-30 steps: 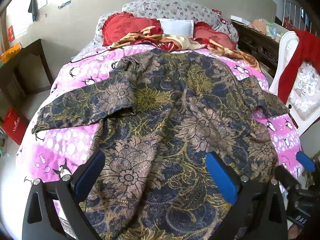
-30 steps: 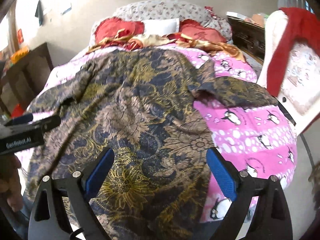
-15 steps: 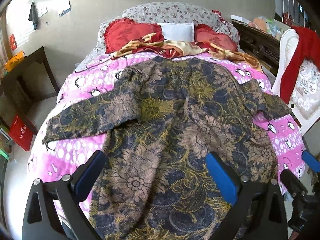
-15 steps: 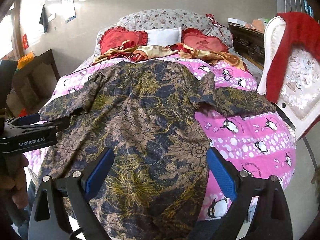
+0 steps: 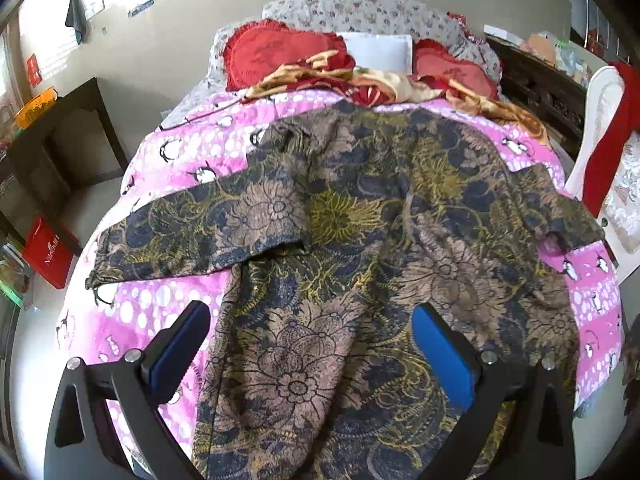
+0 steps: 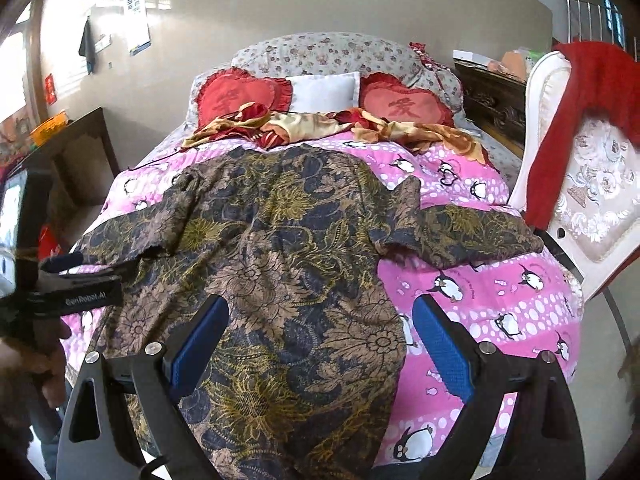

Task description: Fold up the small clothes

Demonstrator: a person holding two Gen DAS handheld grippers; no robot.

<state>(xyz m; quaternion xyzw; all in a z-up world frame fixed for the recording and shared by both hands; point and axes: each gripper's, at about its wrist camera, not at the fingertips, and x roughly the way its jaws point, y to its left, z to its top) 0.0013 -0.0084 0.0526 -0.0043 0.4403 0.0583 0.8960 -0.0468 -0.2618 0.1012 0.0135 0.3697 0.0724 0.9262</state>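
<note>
A dark floral garment point(image 5: 360, 248) point(image 6: 280, 264) in navy, tan and gold lies spread flat on the pink penguin bedspread point(image 5: 152, 304) point(image 6: 500, 300), sleeves stretched out to both sides. My left gripper point(image 5: 310, 328) hovers open above the garment's lower left part, nothing between its blue pads. My right gripper point(image 6: 320, 320) is open too, above the garment's lower right edge. The left gripper's body point(image 6: 76, 292), held by a hand point(image 6: 36, 364), shows at the left of the right wrist view.
Red heart cushions point(image 6: 404, 108), a white pillow point(image 6: 324, 90) and a crumpled red-gold cloth point(image 6: 320, 128) lie at the head of the bed. A white chair with a red garment point(image 6: 580, 92) stands right. A dark desk point(image 5: 64, 140) and red box point(image 5: 48, 250) are left.
Both grippers have pulled back and risen from the garment, so more of the bed and room shows. Both stay open; the garment has not moved.
</note>
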